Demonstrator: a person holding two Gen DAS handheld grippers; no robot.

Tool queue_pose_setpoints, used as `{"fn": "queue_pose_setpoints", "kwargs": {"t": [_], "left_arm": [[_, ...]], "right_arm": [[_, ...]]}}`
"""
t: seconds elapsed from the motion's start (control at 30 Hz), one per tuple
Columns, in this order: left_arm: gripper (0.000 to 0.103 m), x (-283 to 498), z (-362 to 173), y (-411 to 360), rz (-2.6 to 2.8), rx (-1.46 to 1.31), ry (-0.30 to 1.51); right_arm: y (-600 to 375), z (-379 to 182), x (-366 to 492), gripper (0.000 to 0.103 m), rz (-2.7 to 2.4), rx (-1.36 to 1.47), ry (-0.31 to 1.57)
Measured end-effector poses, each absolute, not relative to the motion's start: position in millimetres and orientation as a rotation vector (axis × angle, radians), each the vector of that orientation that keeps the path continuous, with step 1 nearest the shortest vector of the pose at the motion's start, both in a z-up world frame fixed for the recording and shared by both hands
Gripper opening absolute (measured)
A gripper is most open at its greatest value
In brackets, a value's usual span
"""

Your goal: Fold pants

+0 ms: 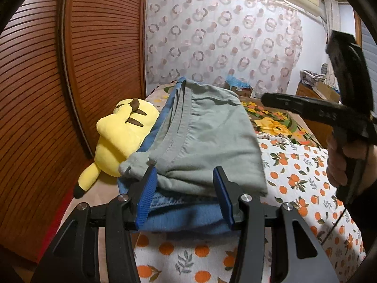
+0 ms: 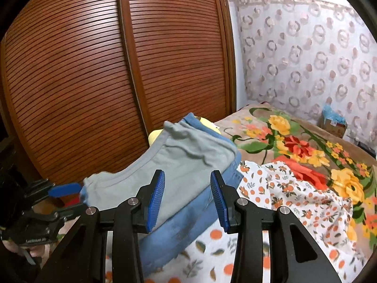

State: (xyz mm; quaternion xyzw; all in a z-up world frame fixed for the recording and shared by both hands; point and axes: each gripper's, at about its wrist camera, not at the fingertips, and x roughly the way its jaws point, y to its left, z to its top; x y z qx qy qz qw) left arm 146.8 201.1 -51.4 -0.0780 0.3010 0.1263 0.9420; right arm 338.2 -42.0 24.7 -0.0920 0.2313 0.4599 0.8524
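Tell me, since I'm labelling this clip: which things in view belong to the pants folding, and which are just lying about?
Job:
- grey-green pants, folded
- blue jeans underneath
- left claw, open
- right claw, open

Lying about:
- yellow plush toy
- floral blanket
- cardboard box

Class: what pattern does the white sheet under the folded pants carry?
Oranges with leaves on the white sheet, clearest in the left wrist view.

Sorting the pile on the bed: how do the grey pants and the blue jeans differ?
The grey pants lie on top; the blue jeans sit underneath. The grey pants look soft, with a stitched waistband, while the jeans are thicker denim. The jeans stick out beyond the grey pants at the near edge. Both are folded, stacked beside the yellow plush toy.
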Motion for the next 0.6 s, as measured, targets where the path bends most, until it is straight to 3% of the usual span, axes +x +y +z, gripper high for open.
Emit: {"fn": "queue_pose_setpoints", "kwargs": {"t": [0.13,0.23,0.6], "left_arm": [[0.056,140,-49,196,0.243,-0.152,0.62],[0.078,132,-44,190,0.213,-0.147,0.607],[0.085,110,-30,153,0.171,-0.068,0.557]], "right_arm": [[-63,27,308,0.042,0.953,-0.179,0.471],[-78,28,289,0.042,0.943,-0.167,0.456],[-126,23,227,0.042,0.868,-0.151,0.433]]}}
